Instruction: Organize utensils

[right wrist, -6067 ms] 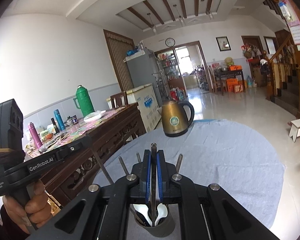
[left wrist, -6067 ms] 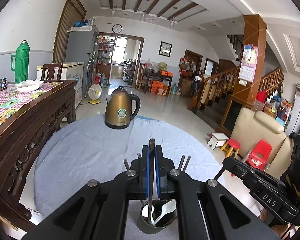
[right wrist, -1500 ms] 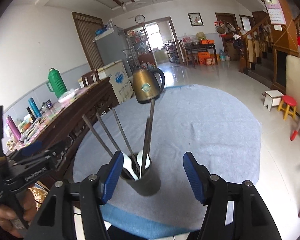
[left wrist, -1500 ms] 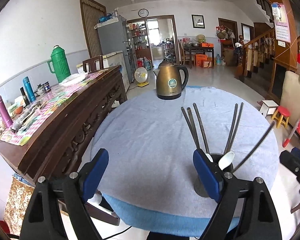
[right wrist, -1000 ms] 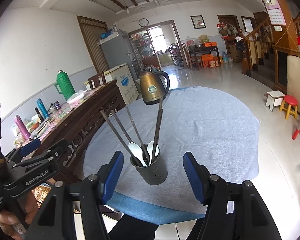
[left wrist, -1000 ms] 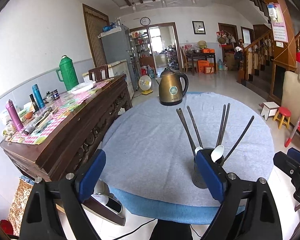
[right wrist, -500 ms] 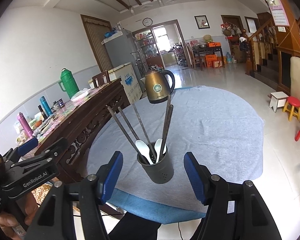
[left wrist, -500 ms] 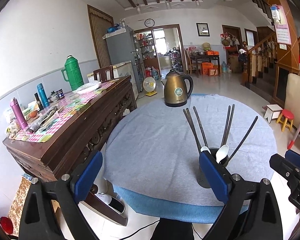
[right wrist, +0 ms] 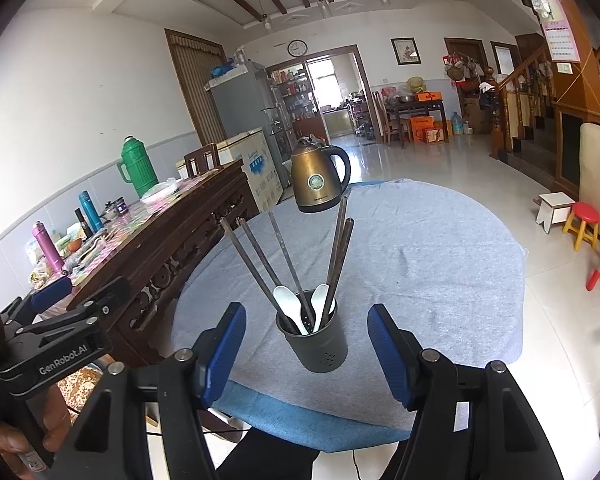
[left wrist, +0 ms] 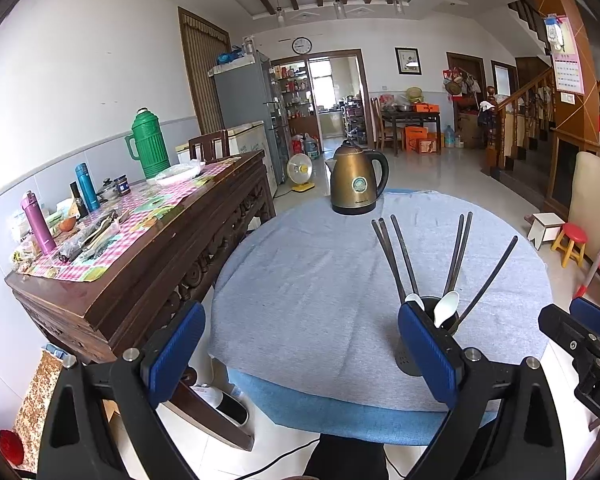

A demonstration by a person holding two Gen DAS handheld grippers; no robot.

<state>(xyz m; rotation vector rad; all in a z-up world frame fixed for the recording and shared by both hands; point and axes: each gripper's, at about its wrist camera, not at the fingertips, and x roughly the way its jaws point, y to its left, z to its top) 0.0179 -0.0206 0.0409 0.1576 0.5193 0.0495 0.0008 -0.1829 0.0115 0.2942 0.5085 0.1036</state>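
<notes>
Right gripper [right wrist: 306, 346] fingers wide apart, nothing between pads, short of table's near edge. Left gripper [left wrist: 300, 354] likewise wide, empty. Utensil holder [right wrist: 318, 344] upright near near edge of round table [right wrist: 440, 264], gray cloth over it. Inside: six dark chopsticks [right wrist: 338, 256], two white spoons [right wrist: 286, 300]. One brass kettle [right wrist: 316, 182] at far edge.
</notes>
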